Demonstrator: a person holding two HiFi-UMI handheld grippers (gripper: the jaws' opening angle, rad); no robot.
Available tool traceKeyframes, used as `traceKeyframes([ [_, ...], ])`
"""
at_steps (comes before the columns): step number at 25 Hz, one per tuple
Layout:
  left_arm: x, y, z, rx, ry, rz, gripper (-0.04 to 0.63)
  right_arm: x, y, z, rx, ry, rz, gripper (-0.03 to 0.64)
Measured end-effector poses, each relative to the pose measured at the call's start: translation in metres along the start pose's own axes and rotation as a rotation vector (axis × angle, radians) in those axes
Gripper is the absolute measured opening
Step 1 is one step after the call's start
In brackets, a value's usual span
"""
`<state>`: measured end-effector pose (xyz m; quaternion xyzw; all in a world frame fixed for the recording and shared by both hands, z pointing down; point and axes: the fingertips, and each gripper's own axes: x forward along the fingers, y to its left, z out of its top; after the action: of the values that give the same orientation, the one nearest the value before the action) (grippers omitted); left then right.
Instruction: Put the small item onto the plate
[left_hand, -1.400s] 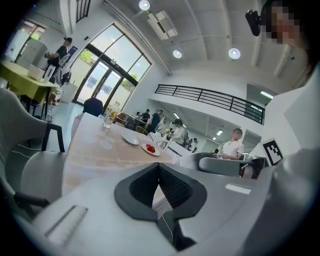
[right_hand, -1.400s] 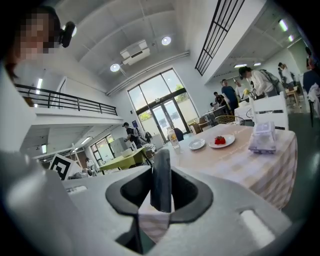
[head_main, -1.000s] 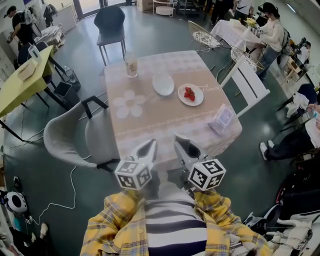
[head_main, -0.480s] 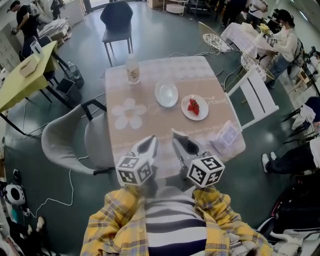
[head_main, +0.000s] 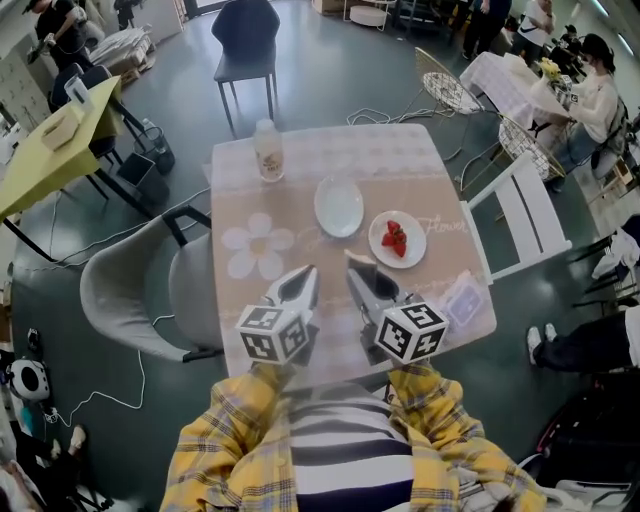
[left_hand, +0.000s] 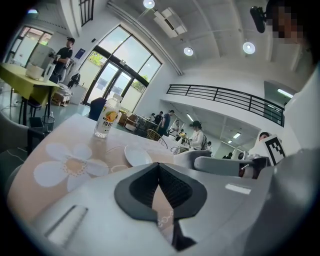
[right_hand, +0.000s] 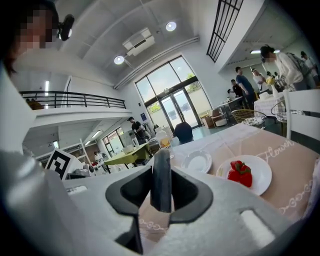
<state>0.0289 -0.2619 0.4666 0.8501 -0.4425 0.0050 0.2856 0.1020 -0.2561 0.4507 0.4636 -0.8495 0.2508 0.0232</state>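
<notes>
A: Right gripper (right_hand: 161, 189)?
B: Jaws were clamped on the small dark item (right_hand: 161, 165), upright, over the table's (head_main: 300, 175) near edge.
A: Left gripper (left_hand: 159, 172)?
B: Tips together, nothing held, just beside the right.
A: Beyond them?
B: Empty plate (head_main: 339, 205) mid-table; strawberry plate (head_main: 412, 255) toward the right edge; bottle (head_main: 267, 150) near the far left corner.

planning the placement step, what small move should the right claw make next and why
Probably ease the right claw forward until it hangs over the empty plate. It is shut on a small dark item, it sits at the table's near edge, and that plate lies ahead, bare, while the other plate already holds a strawberry.
</notes>
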Motion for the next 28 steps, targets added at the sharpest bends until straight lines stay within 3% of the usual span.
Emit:
traceKeyframes([
  [17, 0.06, 0.028, 0.004, -0.014, 0.039, 0.019, -0.012, 0.079, -0.044, 0.005, 0.033, 0.065, 0.009, 0.103],
  [28, 0.09, 0.043, 0.022, -0.008, 0.009, 0.048, -0.012, 0.125, -0.078, 0.002, 0.044, 0.105, -0.036, 0.103],
])
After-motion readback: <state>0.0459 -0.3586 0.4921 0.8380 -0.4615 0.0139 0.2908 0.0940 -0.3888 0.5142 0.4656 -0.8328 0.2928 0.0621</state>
